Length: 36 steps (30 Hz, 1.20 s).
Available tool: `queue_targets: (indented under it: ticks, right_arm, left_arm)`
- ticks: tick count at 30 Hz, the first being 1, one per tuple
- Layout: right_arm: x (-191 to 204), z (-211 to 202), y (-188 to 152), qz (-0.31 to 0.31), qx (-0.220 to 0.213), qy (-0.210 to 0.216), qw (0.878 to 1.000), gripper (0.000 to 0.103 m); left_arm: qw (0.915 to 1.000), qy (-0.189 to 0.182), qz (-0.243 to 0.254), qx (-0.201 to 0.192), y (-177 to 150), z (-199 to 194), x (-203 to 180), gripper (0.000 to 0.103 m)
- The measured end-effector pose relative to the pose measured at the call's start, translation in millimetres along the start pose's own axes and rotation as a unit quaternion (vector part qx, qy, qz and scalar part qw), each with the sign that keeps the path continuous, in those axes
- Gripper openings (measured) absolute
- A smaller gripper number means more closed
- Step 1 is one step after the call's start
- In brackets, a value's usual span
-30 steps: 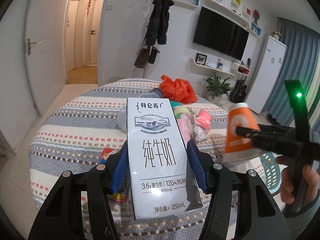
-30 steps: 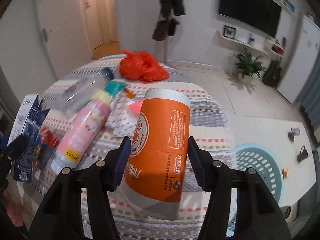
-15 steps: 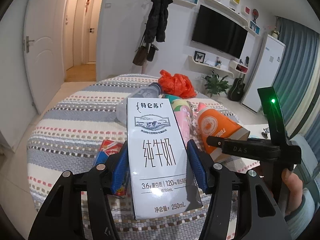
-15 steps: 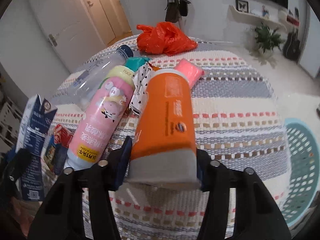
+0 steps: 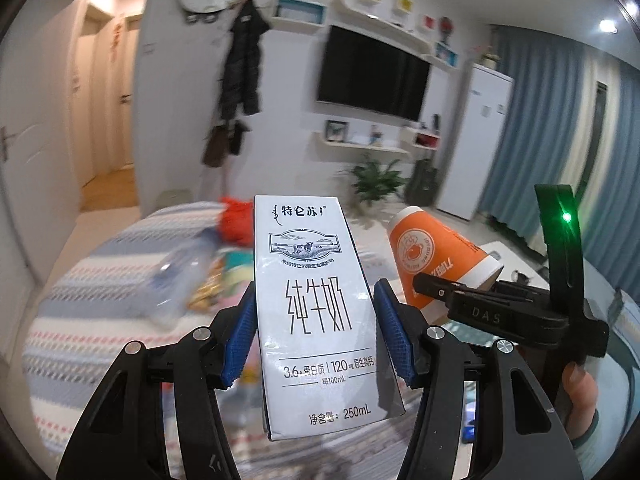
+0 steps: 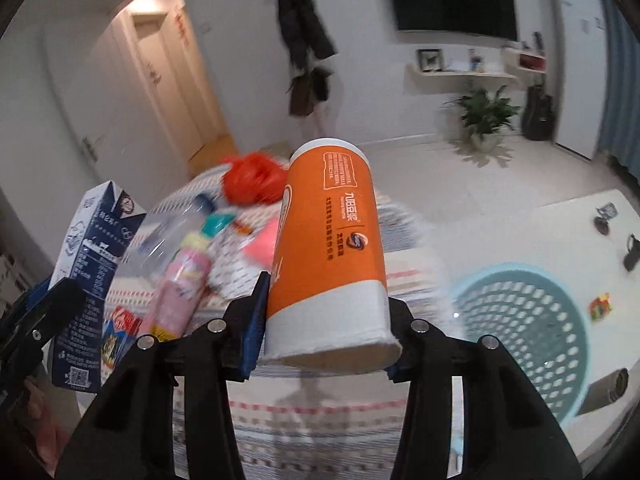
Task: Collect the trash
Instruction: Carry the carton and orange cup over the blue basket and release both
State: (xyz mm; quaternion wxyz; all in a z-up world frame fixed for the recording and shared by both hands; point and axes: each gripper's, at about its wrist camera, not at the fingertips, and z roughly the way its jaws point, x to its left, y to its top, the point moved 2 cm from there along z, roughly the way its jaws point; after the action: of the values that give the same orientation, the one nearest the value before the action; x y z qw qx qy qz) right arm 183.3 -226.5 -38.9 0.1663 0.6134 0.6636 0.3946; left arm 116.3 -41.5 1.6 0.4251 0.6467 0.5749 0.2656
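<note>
Left gripper (image 5: 316, 336) clamped on the upright milk carton (image 5: 316, 300), blue pads pressed to both its sides, above the striped table (image 5: 92, 300). Right gripper (image 6: 324, 320) holding the orange paper cup (image 6: 328, 248) upside down, jaws just closing tighter on its white rim end, above the table edge, teal basket (image 6: 520, 320) on the floor at right.

We log: milk carton (image 5: 316, 312) – glossy coated paperboard | orange cup (image 6: 328, 248) – matt paper, smooth | gripper pads (image 5: 390, 334) – blue ribbed rubber look | table cover (image 6: 312, 416) – woven striped cloth, rough | basket (image 6: 524, 320) – perforated teal plastic | bottle (image 6: 172, 228) – clear plastic.
</note>
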Motion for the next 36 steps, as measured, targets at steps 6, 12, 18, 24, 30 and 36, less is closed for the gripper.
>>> queue_targets:
  ticks: [6,12,18,24,30,36]
  right_arm:
    - [-71,-33,-2,0.04,-0.032,-0.068,0.996,0.043]
    - [-145,-33,-20,0.1,-0.012,-0.099,0.99,0.043]
    - [-186,-14,-50,0.134,0.027,-0.125,0.983,0.044]
    - [-212,6,-82,0.153,0.073,-0.148,0.974,0.045]
    - [-226,15,-95,0.174,0.092,-0.153,0.968,0.046]
    - [-227,14,-93,0.174,0.092,-0.152,0.969,0.047]
  left_arm:
    - [0.9985,-0.047,0.023,0.014,12,40,-58,0.055]
    - [0.9931,-0.093,0.034,0.062,5,97,-110,0.055]
    - [0.9856,-0.116,0.055,0.111,-18,145,-142,0.055]
    - [0.9769,-0.124,0.069,0.159,-45,179,-162,0.056]
    - [0.9702,-0.136,0.062,0.191,-59,196,-166,0.057]
    - [0.9717,-0.14,0.055,0.182,-55,188,-158,0.069]
